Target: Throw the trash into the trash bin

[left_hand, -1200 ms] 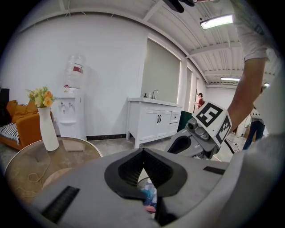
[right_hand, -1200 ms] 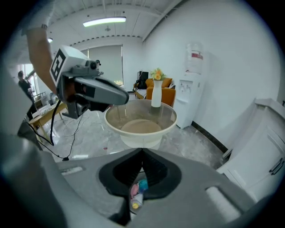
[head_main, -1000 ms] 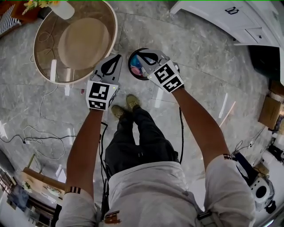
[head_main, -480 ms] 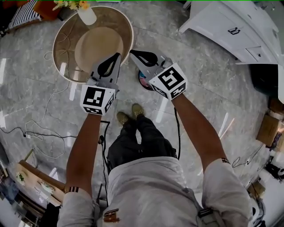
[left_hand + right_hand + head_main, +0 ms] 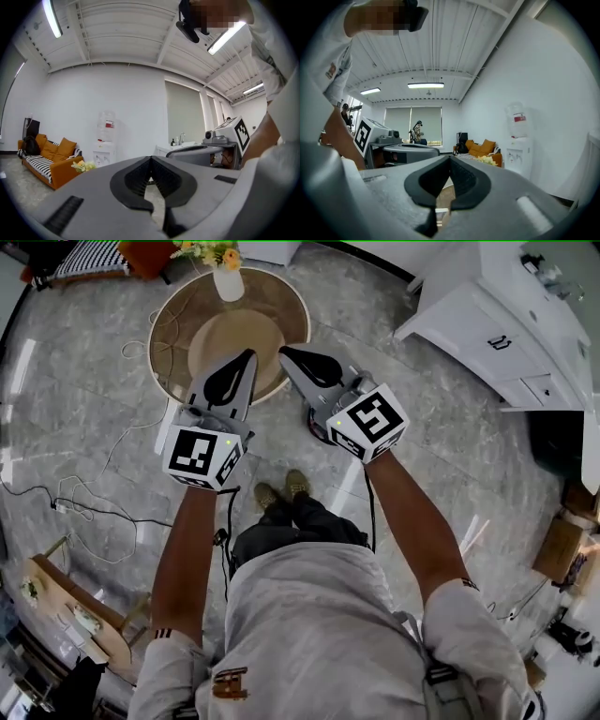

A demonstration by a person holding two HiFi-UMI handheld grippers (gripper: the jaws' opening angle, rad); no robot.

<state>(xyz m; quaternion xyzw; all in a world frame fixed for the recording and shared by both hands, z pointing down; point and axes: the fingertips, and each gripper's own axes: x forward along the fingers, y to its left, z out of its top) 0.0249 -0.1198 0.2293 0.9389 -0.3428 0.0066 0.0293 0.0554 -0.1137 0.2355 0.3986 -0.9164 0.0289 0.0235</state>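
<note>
Both grippers are up at chest height and pointing level, side by side in front of the person, tips near each other over the edge of the round table [image 5: 281, 310]. The left gripper [image 5: 248, 355] has its jaws pressed together with nothing between them, and its own view confirms it: the dark pads [image 5: 140, 176] meet at the tip, with only room behind them. Same story for the right gripper [image 5: 284, 351]: jaws closed tip to tip and empty, as its own view shows. The trash bin [image 5: 317, 427] sits on the marble floor [image 5: 84, 399] just ahead of the person's shoes [image 5: 281, 491], beside the table and almost wholly hidden beneath the right gripper; only a dark sliver of its rim peeks out, so whether trash lies inside cannot be made out from here. On the table stands a white vase of flowers [image 5: 226, 277]. A white cabinet [image 5: 487, 324] stands off to the right, an orange sofa [image 5: 54, 159] and a water dispenser [image 5: 107, 136] stand along the far wall, and cables [image 5: 84, 512] trail across the floor at left.
</note>
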